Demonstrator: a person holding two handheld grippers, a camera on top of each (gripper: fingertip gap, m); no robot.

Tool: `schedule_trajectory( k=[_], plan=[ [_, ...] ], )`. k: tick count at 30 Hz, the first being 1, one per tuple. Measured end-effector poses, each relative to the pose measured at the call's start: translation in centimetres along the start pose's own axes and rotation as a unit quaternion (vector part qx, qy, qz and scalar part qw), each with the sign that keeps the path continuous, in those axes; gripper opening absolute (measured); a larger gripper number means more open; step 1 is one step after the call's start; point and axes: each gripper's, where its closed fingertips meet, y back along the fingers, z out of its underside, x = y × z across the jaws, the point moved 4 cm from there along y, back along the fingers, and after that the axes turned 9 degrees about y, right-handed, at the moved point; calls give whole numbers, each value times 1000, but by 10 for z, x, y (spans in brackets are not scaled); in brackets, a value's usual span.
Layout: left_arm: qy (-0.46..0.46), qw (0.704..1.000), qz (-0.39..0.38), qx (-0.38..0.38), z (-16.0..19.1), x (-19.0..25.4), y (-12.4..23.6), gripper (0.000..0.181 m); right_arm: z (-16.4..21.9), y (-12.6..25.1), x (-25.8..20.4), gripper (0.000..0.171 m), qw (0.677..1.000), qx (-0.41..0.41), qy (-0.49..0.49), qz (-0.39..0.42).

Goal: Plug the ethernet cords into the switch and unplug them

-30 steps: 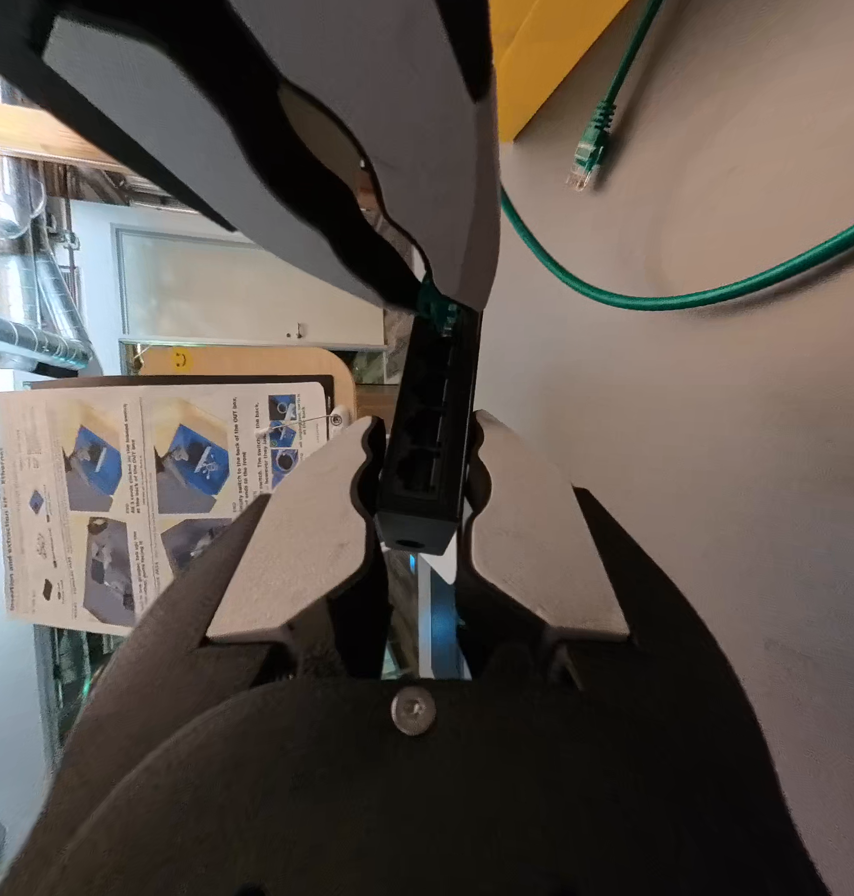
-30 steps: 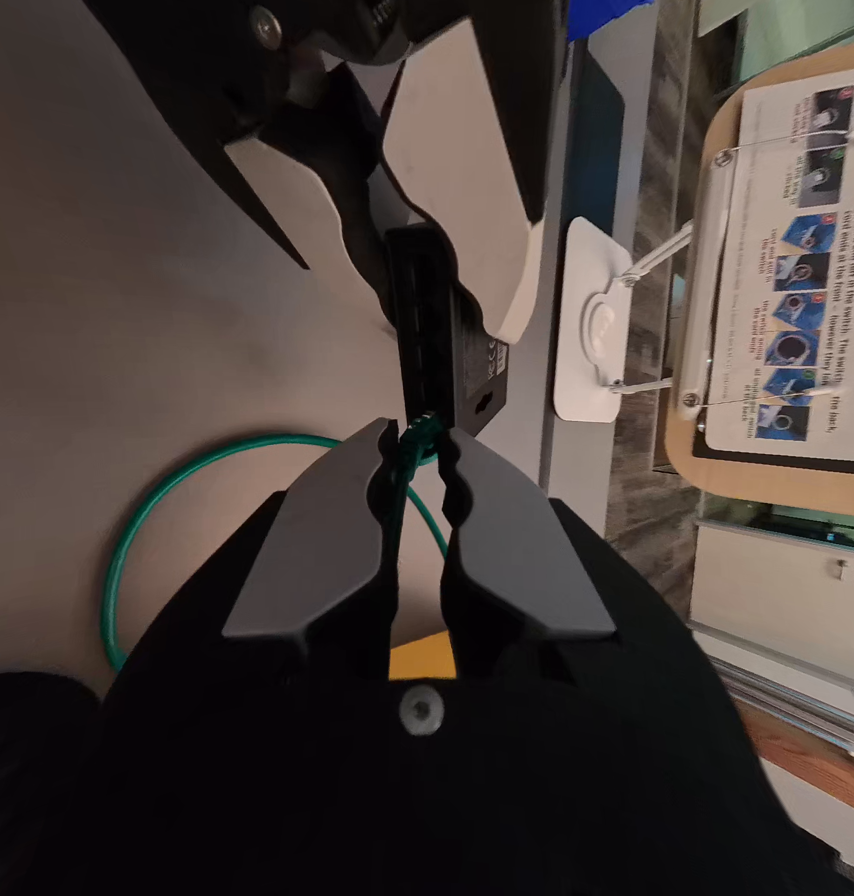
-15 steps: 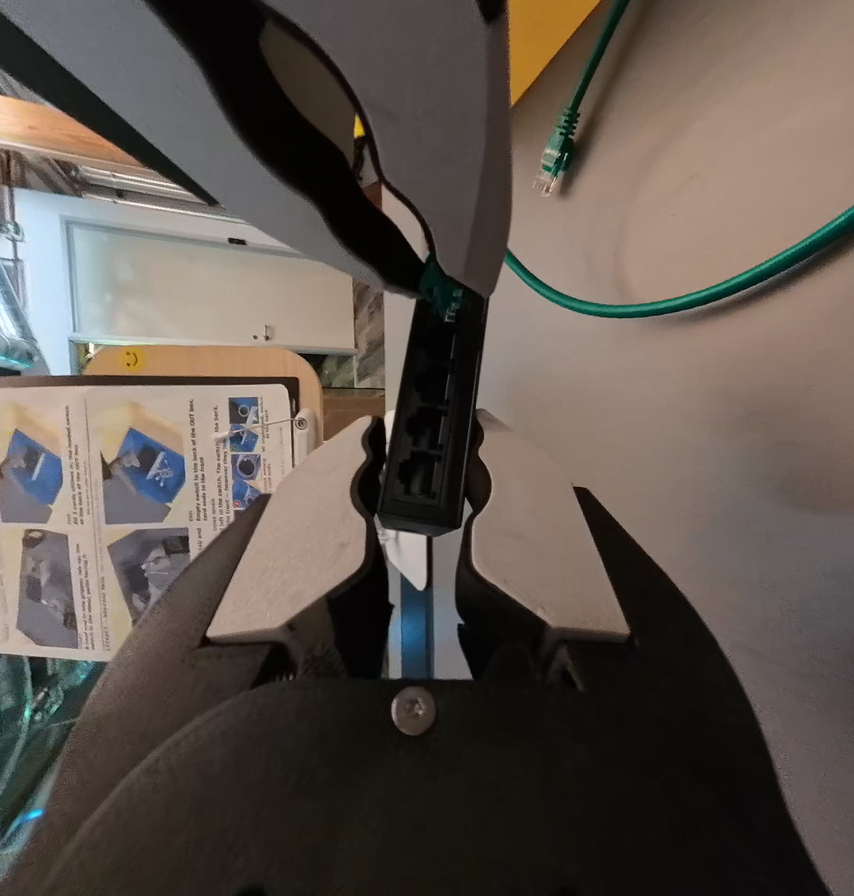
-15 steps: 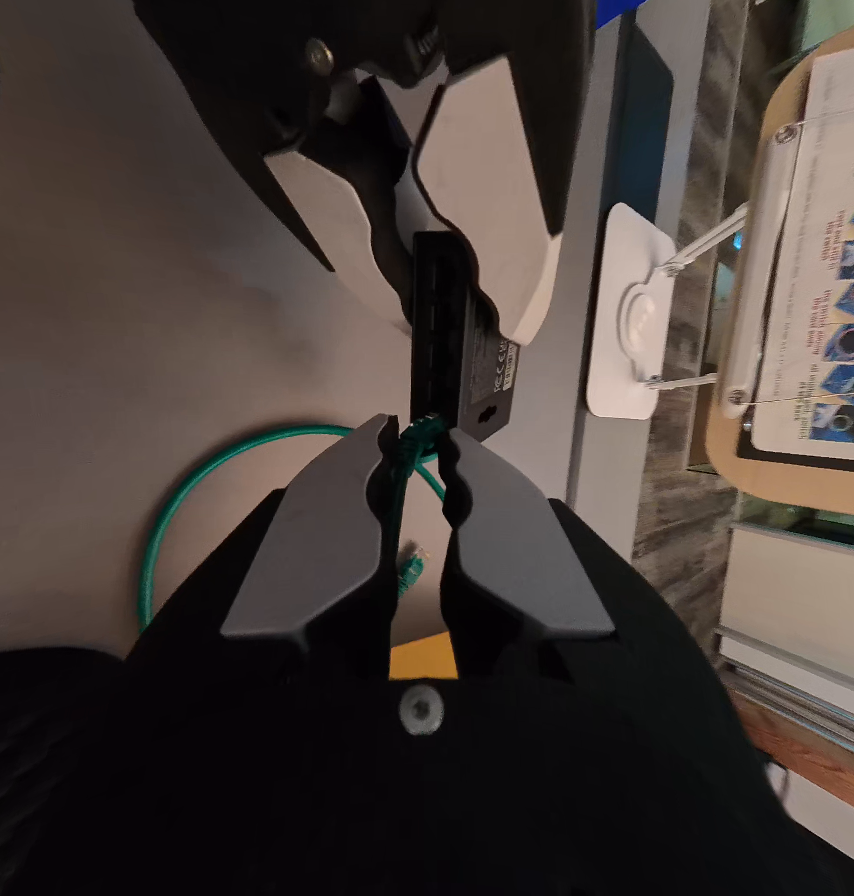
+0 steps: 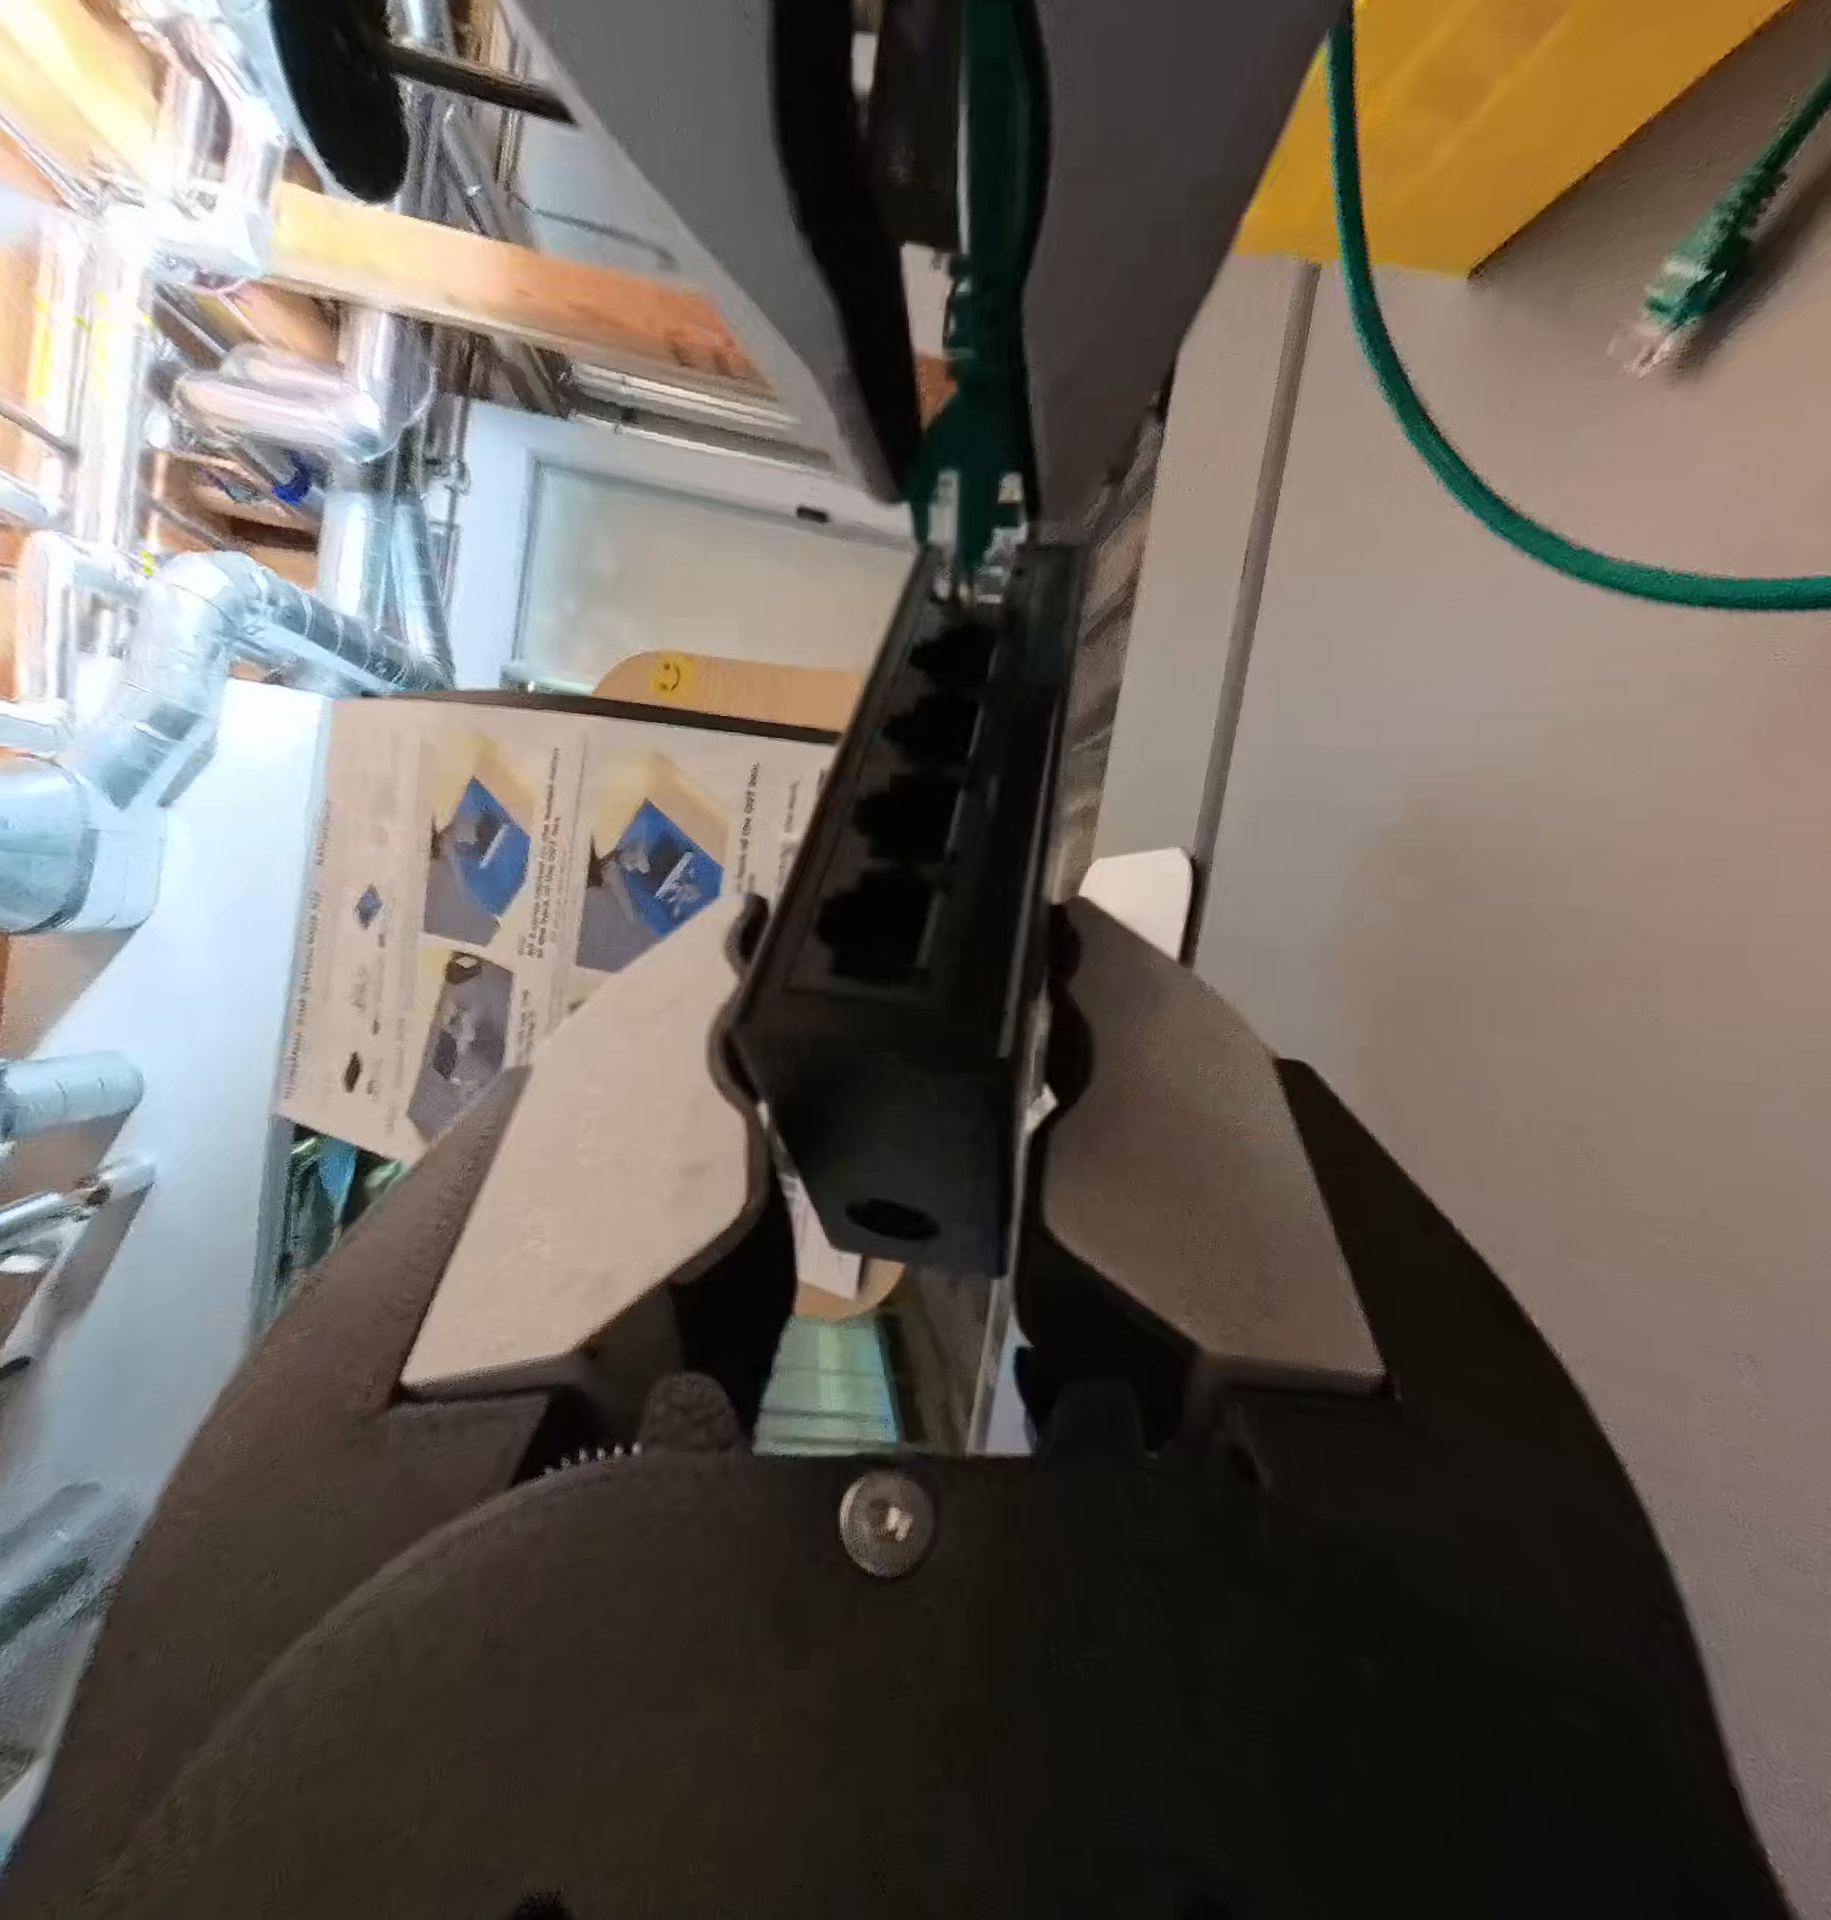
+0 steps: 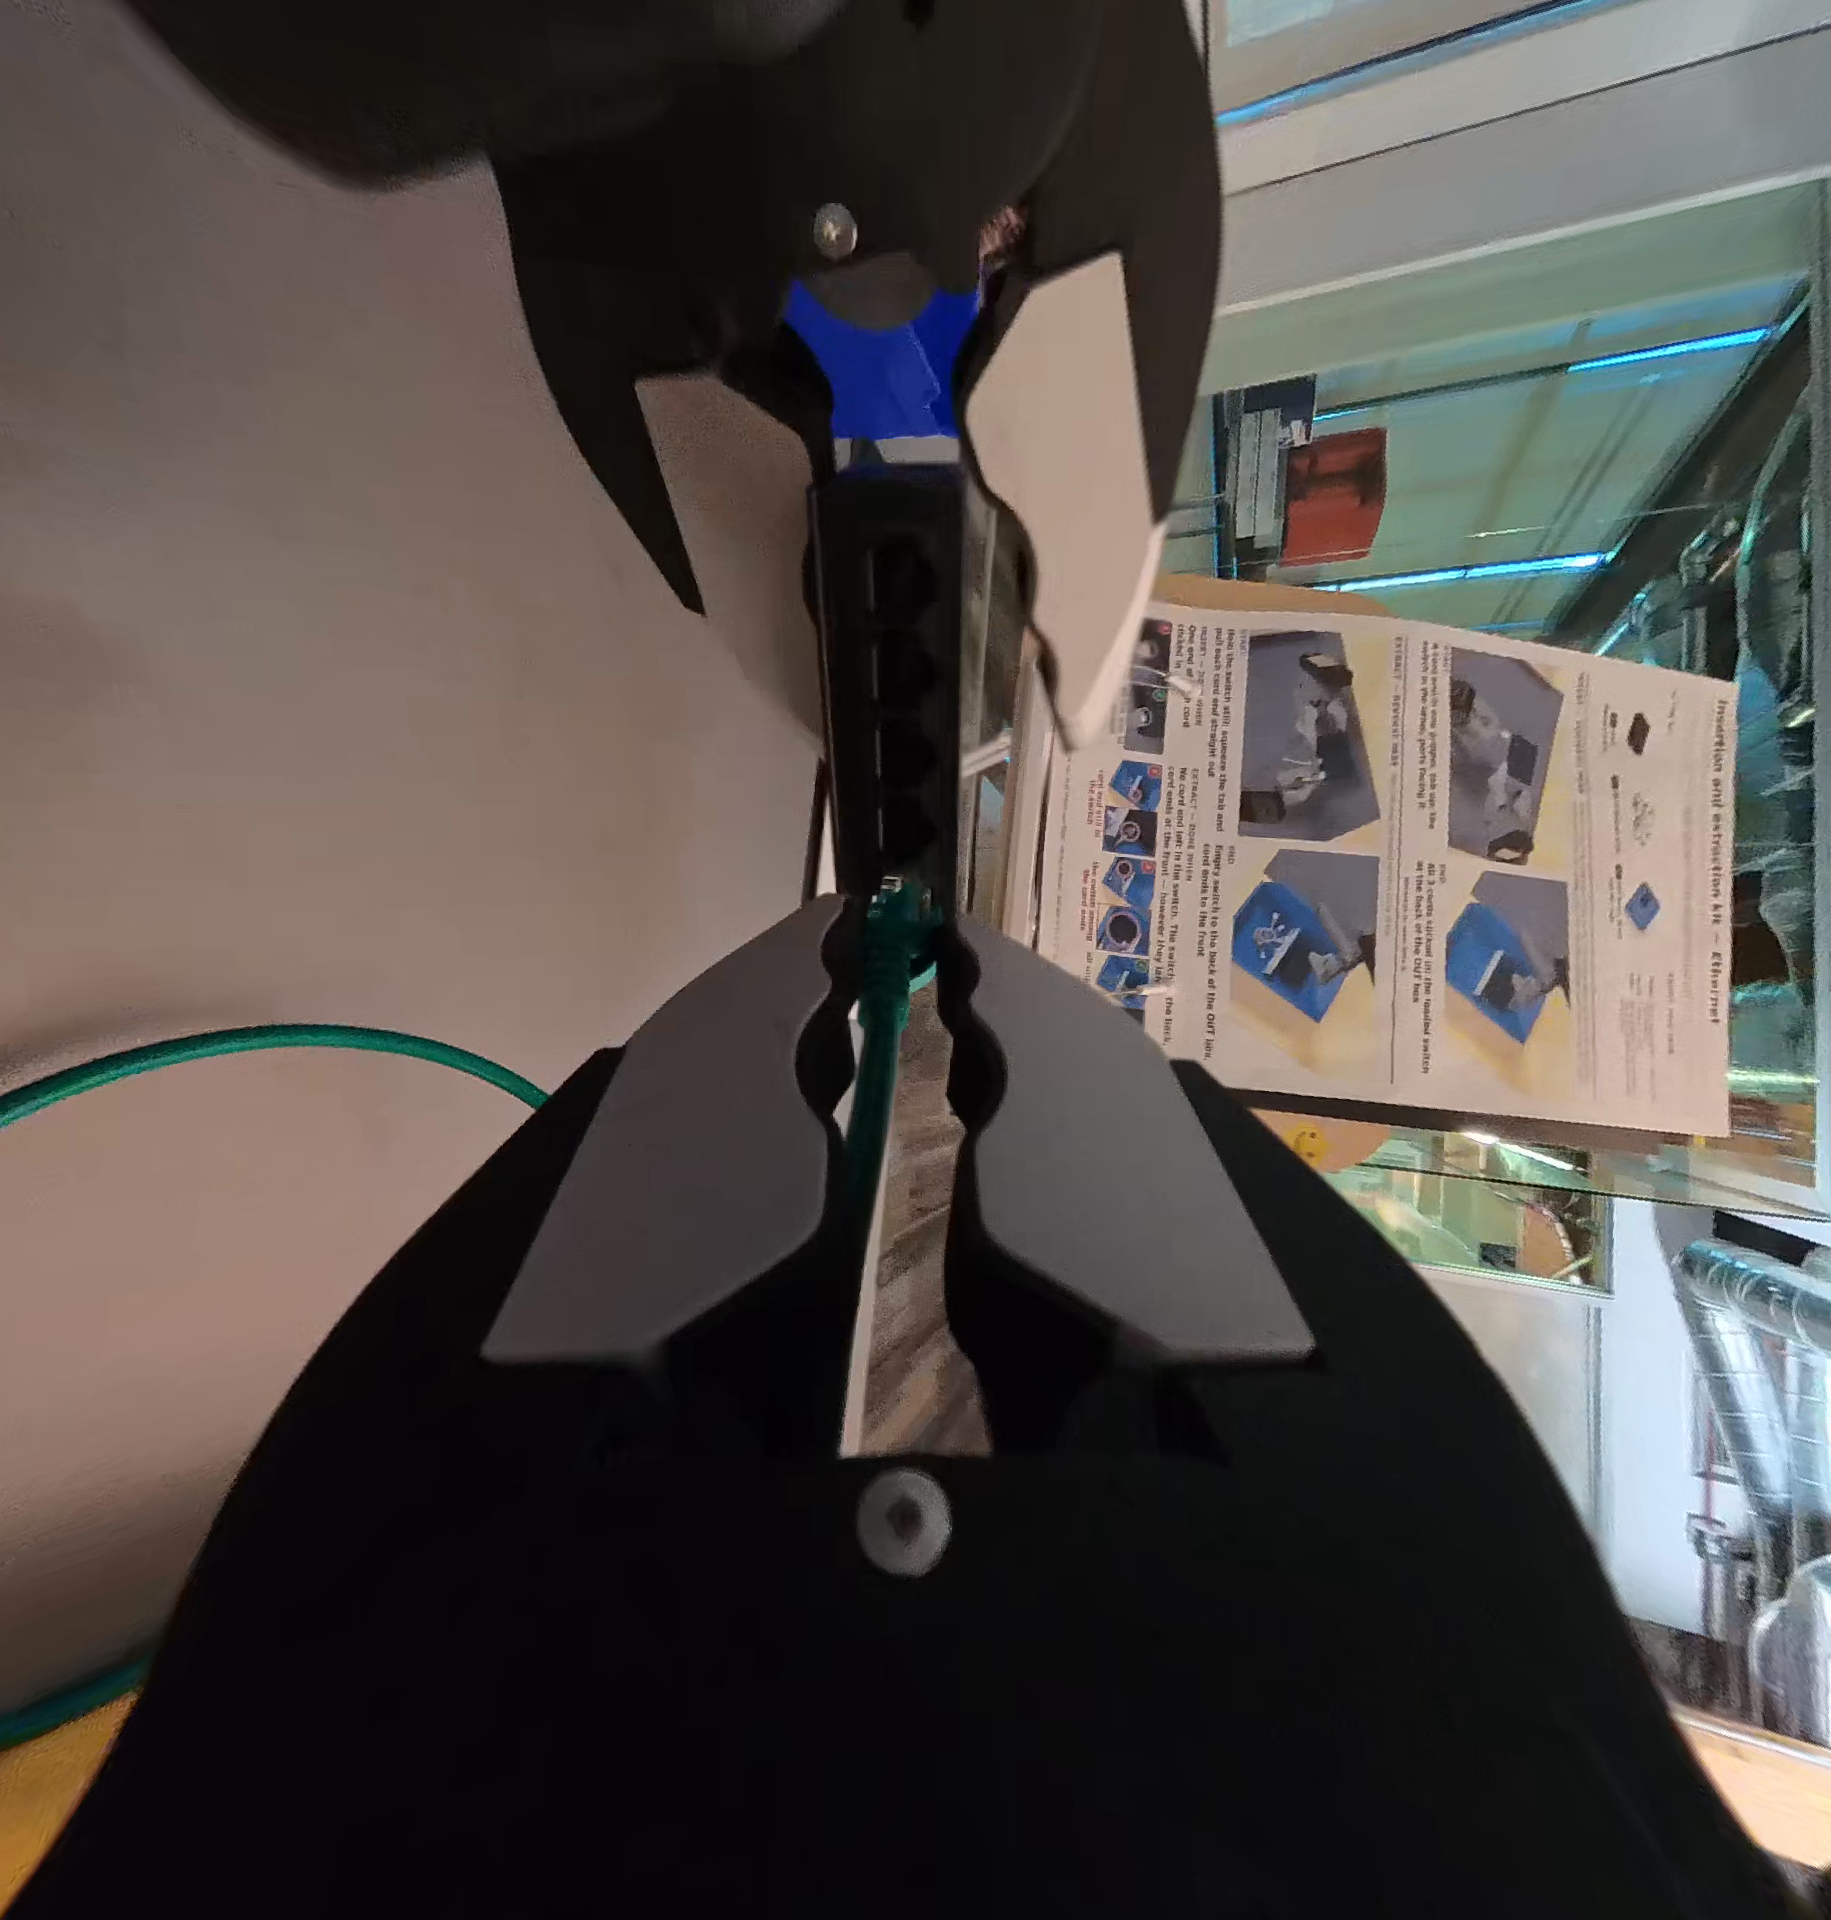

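Jaws of the left gripper [image 5: 895,966] pressed on the near end of the black network switch [image 5: 926,914], one finger on each long side; port row faces up toward the camera. Switch is held off the grey surface [image 5: 1513,935], tilted.

Left in this view: printed instruction sheet [image 5: 537,894] on a stand, beyond the surface edge. Centre: four near ports look empty; at the far end port the green ethernet plug [image 5: 968,520] sits at the opening. Cannot tell whether it is latched or only partly in. Right: a second green cord end [image 5: 1711,270] lies loose on the surface near a yellow area, its cable looping past.

Right gripper [image 6: 895,935]: jaws pinching the green plug boot [image 6: 895,935] just behind the connector, the cord [image 6: 875,1091] running back between the fingers. Plug tip meets the nearest port of the switch in this view.

Judgement on the step in hand: seating or drawing this plug.
- Keep plug axis in line with the port; no side load.
- Left grip should brace against the push or pull.
- If unplugging, the latch tab must be pressed first, else the boot slips.
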Motion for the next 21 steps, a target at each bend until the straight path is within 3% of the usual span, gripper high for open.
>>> schedule_trajectory(
  k=[4, 11, 16, 19, 21],
  plan=[
    [-22, 999, -13, 34, -11, 6, 2, 43, 5, -2, -2, 15, 999, -22, 25, 1],
    [-47, 999, -11, -3, -2, 6, -1, 41, 7, -9, -6, 14, 998, -25, 53, 11],
    [10, 1000, 21, 2, 2, 4, 0, 42, 8, -11, 6, 13, 997, -46, 41, 53],
    [17, 999, 45, 4, 2, 10, -1, 50, 8, -2, 15, 13, 996, -52, 31, 71],
    [10, 999, 49, 13, -2, 16, -2, 43, 3, 2, 14, 14, 997, -37, 34, 64]
  ],
)
